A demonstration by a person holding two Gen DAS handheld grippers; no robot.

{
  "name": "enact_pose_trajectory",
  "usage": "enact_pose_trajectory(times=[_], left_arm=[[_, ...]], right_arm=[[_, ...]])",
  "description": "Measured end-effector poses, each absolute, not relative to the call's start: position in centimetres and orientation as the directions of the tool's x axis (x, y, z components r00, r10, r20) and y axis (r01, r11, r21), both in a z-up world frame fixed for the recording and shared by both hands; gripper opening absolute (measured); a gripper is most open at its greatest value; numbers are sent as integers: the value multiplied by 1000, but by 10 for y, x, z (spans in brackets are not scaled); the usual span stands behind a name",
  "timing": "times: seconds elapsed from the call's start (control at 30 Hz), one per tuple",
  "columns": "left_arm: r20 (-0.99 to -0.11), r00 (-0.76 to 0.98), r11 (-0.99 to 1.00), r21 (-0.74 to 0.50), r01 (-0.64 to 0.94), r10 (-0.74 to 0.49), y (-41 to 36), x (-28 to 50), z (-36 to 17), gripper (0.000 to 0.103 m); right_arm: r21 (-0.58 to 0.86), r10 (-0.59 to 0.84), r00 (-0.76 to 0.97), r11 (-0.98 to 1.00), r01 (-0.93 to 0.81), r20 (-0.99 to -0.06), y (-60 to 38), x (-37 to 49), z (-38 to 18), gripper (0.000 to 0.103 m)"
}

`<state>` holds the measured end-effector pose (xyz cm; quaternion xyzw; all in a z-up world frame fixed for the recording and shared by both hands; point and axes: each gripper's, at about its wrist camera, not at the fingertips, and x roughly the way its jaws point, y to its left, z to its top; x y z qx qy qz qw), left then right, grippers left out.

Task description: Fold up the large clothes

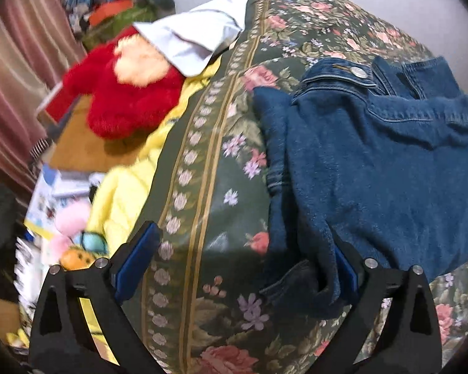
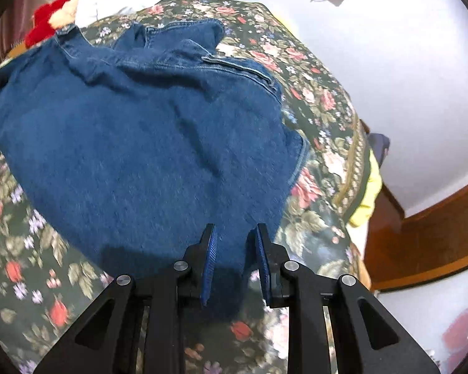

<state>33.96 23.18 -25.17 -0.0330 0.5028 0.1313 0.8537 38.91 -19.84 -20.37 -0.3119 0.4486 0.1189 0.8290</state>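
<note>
Holding my left gripper (image 1: pixel 243 261) wide open over the quilt (image 1: pixel 209 162), denim jacket (image 1: pixel 374 168) draped against its right finger, my right gripper (image 2: pixel 235 261) partly open astride the jacket's near hem, plush (image 1: pixel 124 93) beyond.

home bedroom, floral bedspread (image 1: pixel 221 162), red plush toy (image 1: pixel 124 99), curtains (image 1: pixel 21 71)

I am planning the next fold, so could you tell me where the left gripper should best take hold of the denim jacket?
Probably the near corner of the denim jacket, which bunches beside the left gripper, approached from the near side. That edge lies thick and raised off the floral bedspread, giving something to pinch. The jaws stand wide open, so a bunched edge should fit.
</note>
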Motion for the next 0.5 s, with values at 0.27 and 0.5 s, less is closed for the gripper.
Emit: enact_pose_trajectory(times=[0.27, 0.5], left_arm=[[-845, 468, 961, 172, -218, 258, 222, 326, -246, 100], [-840, 464, 950, 178, -258, 283, 225, 315, -230, 100]], right_arm=[[-237, -10, 517, 897, -374, -856, -253, 397, -188, 79], [-171, 36, 524, 924, -342, -851, -260, 389, -169, 79]])
